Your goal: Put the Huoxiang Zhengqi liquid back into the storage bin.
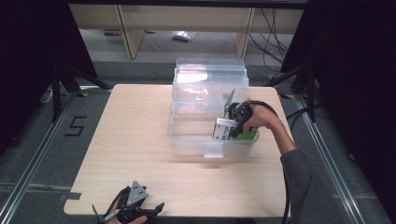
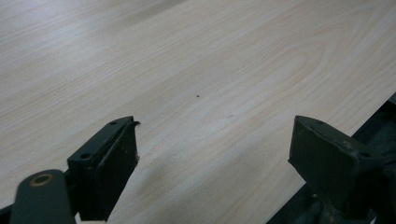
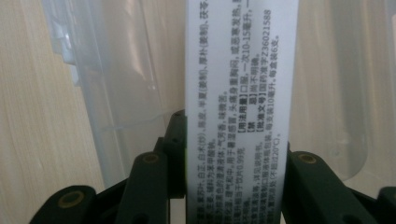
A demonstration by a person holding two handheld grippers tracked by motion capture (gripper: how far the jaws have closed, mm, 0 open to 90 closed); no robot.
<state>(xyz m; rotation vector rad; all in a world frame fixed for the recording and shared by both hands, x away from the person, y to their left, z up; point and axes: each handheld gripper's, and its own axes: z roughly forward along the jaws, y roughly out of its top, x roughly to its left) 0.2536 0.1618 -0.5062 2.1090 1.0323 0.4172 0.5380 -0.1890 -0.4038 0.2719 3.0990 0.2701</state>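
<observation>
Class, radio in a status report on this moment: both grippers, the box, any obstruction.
Right gripper shut on green-and-white box, inside clear bin. Left gripper open, idle over table. Nothing in the way.

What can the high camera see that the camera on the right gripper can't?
The high view takes in the whole wooden table, the clear bin's raised lid, the person's hand and sleeve, and the left gripper resting open near the front edge. The right gripper view brings up the small black print on the box's white side. Both show the right gripper shut on that box inside the bin.
</observation>
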